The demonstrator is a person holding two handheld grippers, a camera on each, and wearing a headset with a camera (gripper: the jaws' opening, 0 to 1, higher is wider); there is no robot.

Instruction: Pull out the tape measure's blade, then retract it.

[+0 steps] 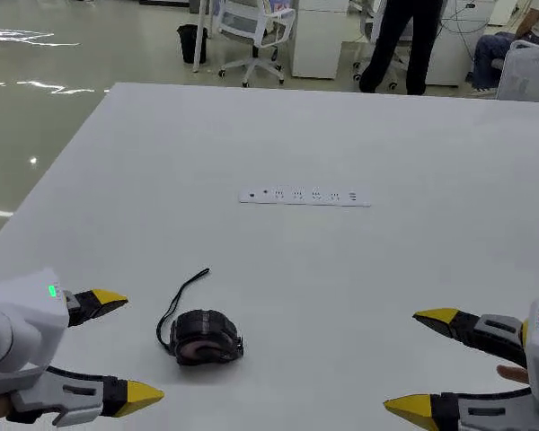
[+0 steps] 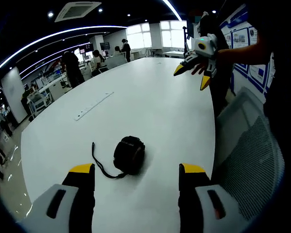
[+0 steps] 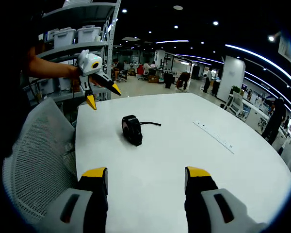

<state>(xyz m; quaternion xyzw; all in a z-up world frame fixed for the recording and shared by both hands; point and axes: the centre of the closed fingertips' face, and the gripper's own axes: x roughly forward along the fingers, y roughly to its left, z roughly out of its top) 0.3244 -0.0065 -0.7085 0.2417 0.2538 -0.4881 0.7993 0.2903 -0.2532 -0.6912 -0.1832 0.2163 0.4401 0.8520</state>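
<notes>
Left gripper (image 1: 142, 346) and right gripper (image 1: 401, 359) gape wide, empty, flanking the tape measure (image 1: 207, 337).

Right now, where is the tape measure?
In the head view the tape measure lies on the white table, left of centre, just beside the open left gripper and nearer the person than the power strip.

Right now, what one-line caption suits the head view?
Black tape measure lies on the white table between the open left gripper and open right gripper, blade not pulled out; power strip beyond.
</notes>
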